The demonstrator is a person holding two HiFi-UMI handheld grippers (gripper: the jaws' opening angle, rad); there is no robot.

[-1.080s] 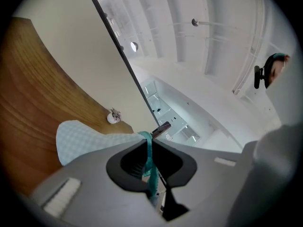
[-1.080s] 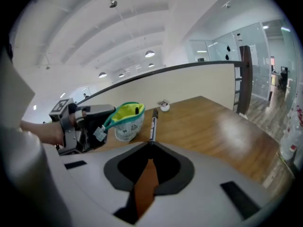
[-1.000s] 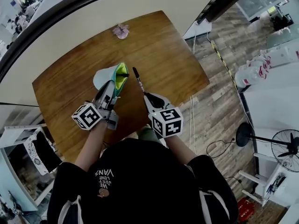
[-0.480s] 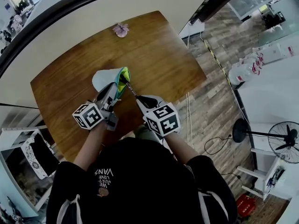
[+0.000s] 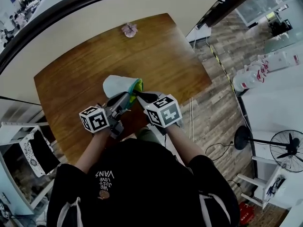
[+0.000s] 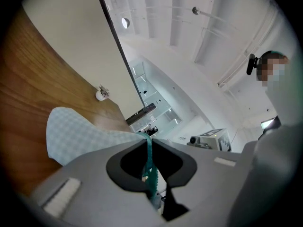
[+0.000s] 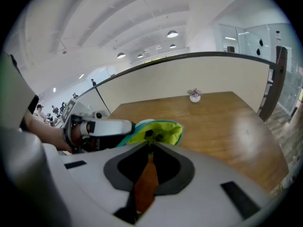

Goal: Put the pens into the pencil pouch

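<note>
Overhead, head view: the pencil pouch (image 5: 118,85) lies on the bench (image 5: 161,56) with its lime-lined mouth turned to the person. The left tongs (image 5: 128,99) meet its near rim and the right tongs (image 5: 140,96) sit just beside the mouth.
Hidden in head view: the pen, covered by the right tongs and their marker cube. A small pinkish object (image 5: 129,30) stands well apart at the far edge.
Left gripper view: both jaws are closed onto the pouch's teal zip edge. The pale checked body trails off to the left over the wood.
Cut off there: the pouch's mouth, behind the tongs' body.
Right gripper view: the jaws are pinched on an orange-brown pen (image 7: 147,183). Its dark tip shows against the lime lining at the mouth.
Hard to tell: whether the tip is inside or only at the rim.
Change since a second ago: the pen then stood in the open to the right of the pouch. The right tongs have swung in to the mouth.
</note>
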